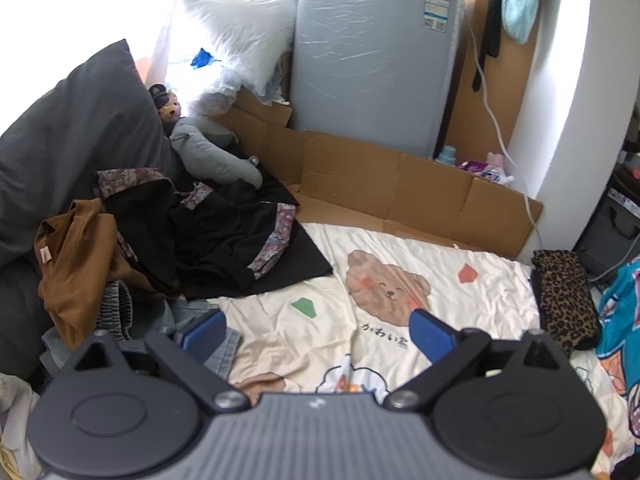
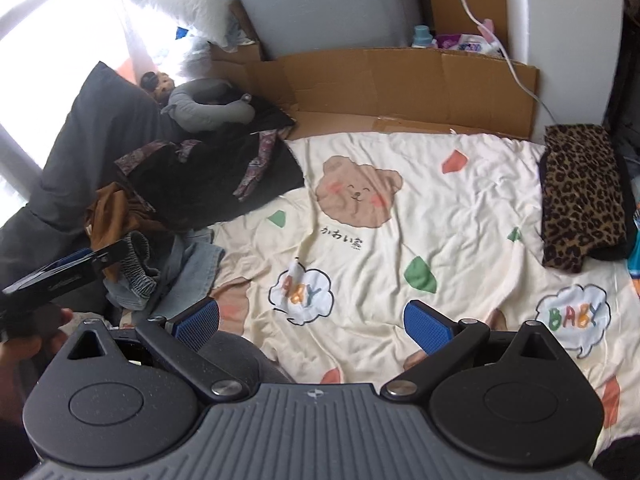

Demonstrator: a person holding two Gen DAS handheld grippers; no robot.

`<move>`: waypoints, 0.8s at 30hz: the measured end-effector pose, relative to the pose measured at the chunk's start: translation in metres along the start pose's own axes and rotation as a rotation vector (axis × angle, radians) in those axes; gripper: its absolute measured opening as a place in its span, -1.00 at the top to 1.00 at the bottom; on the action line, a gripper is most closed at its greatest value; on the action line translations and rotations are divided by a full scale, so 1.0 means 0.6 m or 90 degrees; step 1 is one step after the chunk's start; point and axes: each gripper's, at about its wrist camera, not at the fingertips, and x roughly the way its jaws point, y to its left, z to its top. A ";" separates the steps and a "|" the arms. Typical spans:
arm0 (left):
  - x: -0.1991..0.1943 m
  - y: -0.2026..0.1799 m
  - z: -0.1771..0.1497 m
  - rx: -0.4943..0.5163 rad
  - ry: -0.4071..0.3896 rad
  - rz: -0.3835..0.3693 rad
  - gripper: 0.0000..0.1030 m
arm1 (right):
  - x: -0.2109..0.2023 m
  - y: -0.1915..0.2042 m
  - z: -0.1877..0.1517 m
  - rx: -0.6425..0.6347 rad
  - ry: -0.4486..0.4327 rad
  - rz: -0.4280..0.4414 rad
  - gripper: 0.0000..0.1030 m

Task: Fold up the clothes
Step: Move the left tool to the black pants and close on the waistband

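Bedsheet (image 2: 400, 248) mostly bare; clothes pile (image 2: 192, 184) left.

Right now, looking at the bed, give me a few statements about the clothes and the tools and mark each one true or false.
1. Both tools, the left tool and the right tool, are open and hold nothing. True.
2. The leopard-print garment lies in the heap on the left side. False: it lies apart, at the bed's right edge.
3. The brown garment sits in the heap beside the black garment with floral trim. True.
4. The bear-print sheet is covered entirely by clothes. False: its middle is bare.
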 end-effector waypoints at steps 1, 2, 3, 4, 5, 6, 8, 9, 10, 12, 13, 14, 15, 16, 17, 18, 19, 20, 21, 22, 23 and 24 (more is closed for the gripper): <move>0.006 0.006 0.000 -0.003 0.001 0.002 -0.86 | 0.002 0.001 0.002 -0.007 -0.004 0.006 -0.96; 0.013 0.011 0.000 -0.006 0.002 0.004 -0.85 | 0.003 0.003 0.005 -0.015 -0.007 0.013 -0.96; 0.019 0.017 0.000 -0.010 0.002 0.005 -0.82 | 0.006 0.003 0.008 -0.023 -0.014 0.015 -0.96; 0.025 0.023 0.000 -0.013 0.002 0.007 -0.78 | 0.009 0.003 0.012 -0.032 -0.023 0.015 -0.96; 0.031 0.029 0.000 -0.016 -0.001 0.008 -0.78 | 0.012 0.003 0.016 -0.040 -0.031 0.015 -0.95; 0.037 0.035 0.000 -0.019 -0.003 0.010 -0.77 | 0.017 0.001 0.019 -0.045 -0.033 0.018 -0.92; 0.051 0.046 0.001 -0.021 -0.004 0.017 -0.77 | 0.030 -0.005 0.024 -0.049 -0.028 0.026 -0.71; 0.059 0.051 0.002 -0.022 -0.002 0.021 -0.75 | 0.037 -0.008 0.026 -0.051 -0.026 0.029 -0.61; 0.068 0.057 0.003 -0.023 0.001 0.022 -0.72 | 0.043 -0.010 0.028 -0.053 -0.023 0.033 -0.58; 0.086 0.067 0.004 -0.028 0.009 0.024 -0.70 | 0.056 -0.016 0.033 -0.057 -0.018 0.041 -0.55; 0.096 0.071 0.005 -0.028 0.009 0.026 -0.68 | 0.063 -0.019 0.035 -0.059 -0.016 0.045 -0.54; 0.106 0.074 0.006 -0.025 0.008 0.028 -0.66 | 0.070 -0.022 0.037 -0.061 -0.013 0.049 -0.54; 0.116 0.078 0.007 -0.022 0.006 0.030 -0.60 | 0.076 -0.025 0.040 -0.063 -0.011 0.053 -0.54; 0.127 0.082 0.008 -0.021 0.005 0.030 -0.59 | 0.083 -0.027 0.042 -0.065 -0.008 0.057 -0.54; 0.140 0.087 0.010 -0.023 0.008 0.029 -0.59 | 0.089 -0.031 0.044 -0.068 -0.006 0.060 -0.54; 0.152 0.093 0.012 -0.029 0.012 0.027 -0.57 | 0.096 -0.036 0.045 -0.069 -0.003 0.062 -0.54; 0.165 0.098 0.015 -0.036 0.017 0.026 -0.51 | 0.103 -0.042 0.045 -0.068 0.001 0.066 -0.54; 0.177 0.103 0.017 -0.043 0.021 0.024 -0.48 | 0.110 -0.048 0.046 -0.066 0.005 0.069 -0.54; 0.190 0.108 0.020 -0.047 0.026 0.024 -0.45 | 0.117 -0.054 0.047 -0.062 0.009 0.072 -0.54; 0.203 0.113 0.022 -0.051 0.029 0.026 -0.45 | 0.123 -0.061 0.047 -0.058 0.013 0.074 -0.54; 0.215 0.117 0.025 -0.054 0.030 0.031 -0.44 | 0.130 -0.068 0.047 -0.054 0.016 0.076 -0.54; 0.226 0.121 0.027 -0.055 0.029 0.037 -0.43 | 0.137 -0.075 0.047 -0.051 0.018 0.076 -0.54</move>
